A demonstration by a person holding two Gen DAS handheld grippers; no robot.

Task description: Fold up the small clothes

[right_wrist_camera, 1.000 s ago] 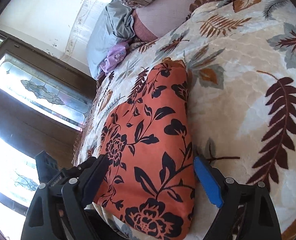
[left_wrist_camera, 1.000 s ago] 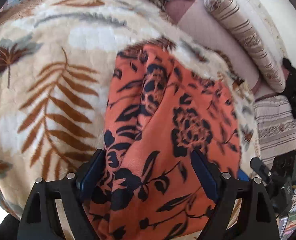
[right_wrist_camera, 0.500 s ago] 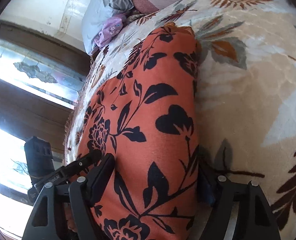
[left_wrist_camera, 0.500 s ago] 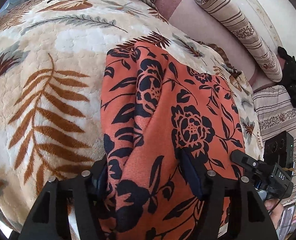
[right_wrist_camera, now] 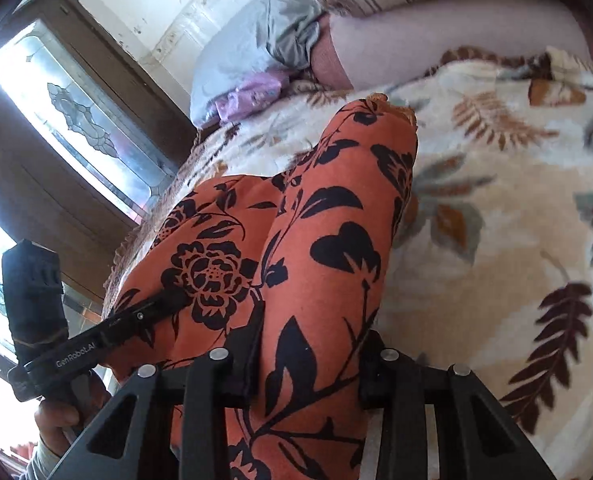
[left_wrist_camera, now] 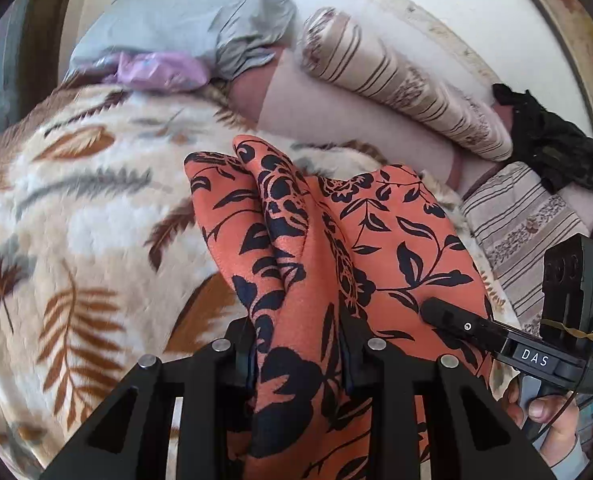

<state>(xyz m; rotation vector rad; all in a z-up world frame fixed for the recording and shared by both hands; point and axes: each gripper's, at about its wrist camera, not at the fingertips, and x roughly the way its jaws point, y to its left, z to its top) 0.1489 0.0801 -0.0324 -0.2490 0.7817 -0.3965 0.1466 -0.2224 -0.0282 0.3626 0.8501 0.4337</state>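
Orange garment [left_wrist_camera: 308, 264] with black floral print is lying on the leaf-patterned blanket [left_wrist_camera: 76, 216] covering the bed, its near end bunching up into ridges and lifting off the surface while the far end is still resting on the blanket. Left hand-held gripper [left_wrist_camera: 298, 356] is pinching one near fold of the cloth, jaws closing, fabric squeezed between both pads. Right hand-held gripper [right_wrist_camera: 310, 364] is doing the same on the other near fold, jaws closing, cloth pressed between them. Each is grasping the garment, nothing else.

In the left wrist view the right hand-held gripper is showing at lower right, its black finger [left_wrist_camera: 456, 322] lying against the orange cloth, with a person's hand [left_wrist_camera: 544, 424] wrapping its handle. In the right wrist view the left hand-held gripper is appearing at lower left, its finger [right_wrist_camera: 152, 308] touching the cloth next to a big printed flower, a hand [right_wrist_camera: 60, 420] gripping underneath.

Grey pillow [left_wrist_camera: 184, 28] is sitting at the head of the bed, a purple crumpled item [left_wrist_camera: 156, 72] lying just in front of it. Striped bolster [left_wrist_camera: 400, 80] is leaning along the wall, dark clothing [left_wrist_camera: 552, 140] piling at its far end. Stained-glass window [right_wrist_camera: 76, 116] in a brown frame is glowing beside the bed in the right wrist view. Both views are slightly motion-blurred.
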